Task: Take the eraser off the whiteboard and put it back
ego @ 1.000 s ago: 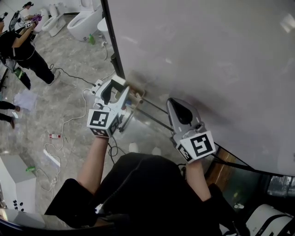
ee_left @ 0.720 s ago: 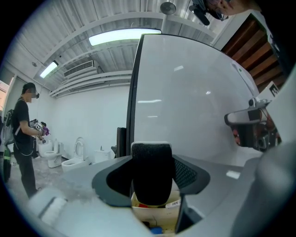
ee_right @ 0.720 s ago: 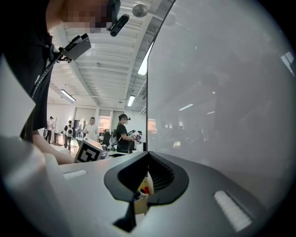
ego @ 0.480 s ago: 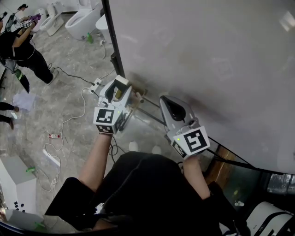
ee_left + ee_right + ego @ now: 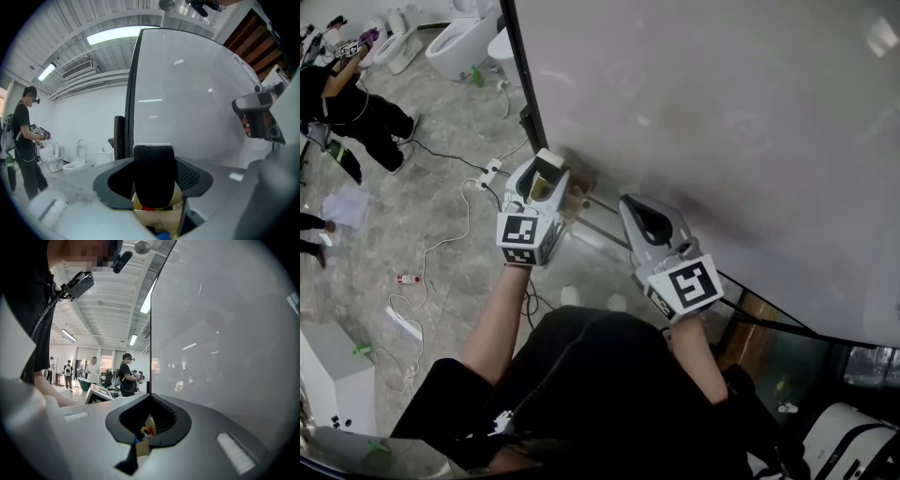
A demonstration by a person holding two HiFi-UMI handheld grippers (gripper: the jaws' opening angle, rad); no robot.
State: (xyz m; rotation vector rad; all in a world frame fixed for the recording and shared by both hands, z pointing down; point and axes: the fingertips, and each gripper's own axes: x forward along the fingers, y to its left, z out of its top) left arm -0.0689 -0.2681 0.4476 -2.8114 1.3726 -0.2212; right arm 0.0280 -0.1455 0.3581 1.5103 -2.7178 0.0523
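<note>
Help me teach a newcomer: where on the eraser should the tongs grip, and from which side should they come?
Grip its two narrow side edges near mid-height, coming square onto the broad dark face, as the left tongs hold it now. The eraser is a flat block, upright between them; its parallel edges likely give each pad a flat seat.

The glossy white whiteboard [image 5: 722, 112] is edged by a thin black frame. The left hand-held gripper [image 5: 546, 173] and the right hand-held gripper [image 5: 642, 208] are pale grey with black-lined jaws, each with a white cube of black square markers. The black felt eraser [image 5: 154, 173] has a white back. The stone floor [image 5: 441, 122] is marbled grey.
</note>
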